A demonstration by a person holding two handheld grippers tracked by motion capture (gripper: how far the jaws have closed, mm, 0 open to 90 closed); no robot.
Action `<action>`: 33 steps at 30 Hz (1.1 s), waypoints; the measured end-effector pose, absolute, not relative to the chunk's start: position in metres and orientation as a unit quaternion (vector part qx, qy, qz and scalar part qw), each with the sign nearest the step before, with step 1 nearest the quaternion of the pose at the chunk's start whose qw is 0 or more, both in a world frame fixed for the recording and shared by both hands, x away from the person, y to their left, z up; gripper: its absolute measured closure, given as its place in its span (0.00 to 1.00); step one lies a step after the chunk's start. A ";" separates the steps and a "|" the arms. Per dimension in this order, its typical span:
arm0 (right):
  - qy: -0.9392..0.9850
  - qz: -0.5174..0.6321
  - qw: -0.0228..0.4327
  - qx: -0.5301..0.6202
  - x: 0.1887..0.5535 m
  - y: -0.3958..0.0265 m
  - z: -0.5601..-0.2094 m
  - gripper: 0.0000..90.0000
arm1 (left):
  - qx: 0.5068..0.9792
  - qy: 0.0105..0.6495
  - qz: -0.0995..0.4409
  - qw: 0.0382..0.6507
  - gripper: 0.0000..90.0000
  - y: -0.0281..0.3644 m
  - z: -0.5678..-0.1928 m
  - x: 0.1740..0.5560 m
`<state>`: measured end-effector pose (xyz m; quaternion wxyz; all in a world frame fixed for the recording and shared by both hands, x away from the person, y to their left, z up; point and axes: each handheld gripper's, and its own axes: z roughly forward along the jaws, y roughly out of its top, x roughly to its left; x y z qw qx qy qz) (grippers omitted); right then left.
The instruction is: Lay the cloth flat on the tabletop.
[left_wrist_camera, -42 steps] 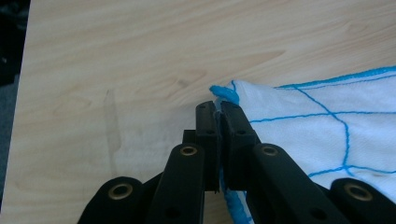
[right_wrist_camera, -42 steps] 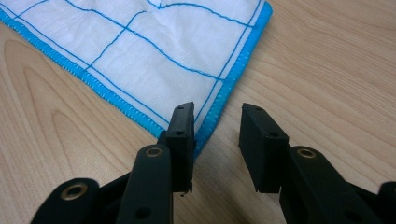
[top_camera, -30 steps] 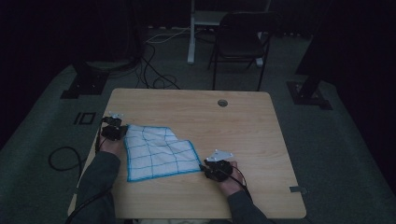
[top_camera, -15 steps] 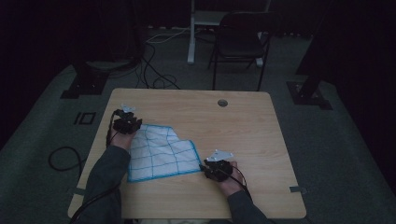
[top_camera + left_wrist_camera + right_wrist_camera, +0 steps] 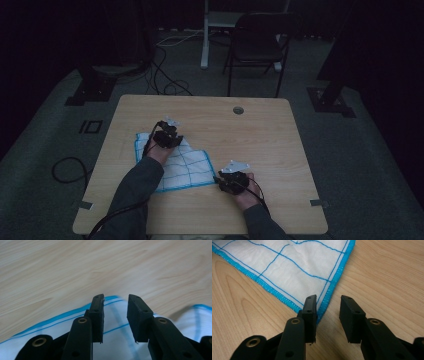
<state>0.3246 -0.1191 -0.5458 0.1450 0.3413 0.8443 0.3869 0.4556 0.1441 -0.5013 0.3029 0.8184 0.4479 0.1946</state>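
Observation:
A white cloth (image 5: 187, 167) with a blue grid and blue hem lies flat on the wooden table (image 5: 260, 135). My left gripper (image 5: 167, 134) hovers over the cloth's far edge. In the left gripper view, my left gripper (image 5: 115, 298) has just been opening its jaws, and they are apart over the cloth (image 5: 115, 325) with nothing pinched between them. My right gripper (image 5: 232, 181) rests at the cloth's near right corner. In the right gripper view, my right gripper (image 5: 328, 299) is open, and the corner of the cloth (image 5: 294, 262) lies beside the left jaw, not gripped.
A round grommet hole (image 5: 238, 110) sits near the table's far edge. A dark chair (image 5: 257, 45) stands beyond the table. Cables (image 5: 65, 167) lie on the floor at the left. Bare wood stretches to the right of the cloth.
My left hand has slid right from the cloth's far left corner to the middle of its far edge, and the jaws came apart. The right hand has stayed put.

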 end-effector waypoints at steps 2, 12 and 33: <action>0.844 0.387 0.145 0.341 0.325 -0.119 -0.546 0.75 | 0.826 0.438 0.191 0.300 0.74 0.133 -0.503 0.455; 0.845 0.387 0.145 0.340 0.325 -0.119 -0.546 0.74 | 0.842 0.435 0.177 0.265 0.66 0.108 -0.520 0.458; 0.845 0.386 0.142 0.342 0.325 -0.120 -0.545 0.73 | 0.837 0.438 0.189 0.269 0.96 0.100 -0.504 0.454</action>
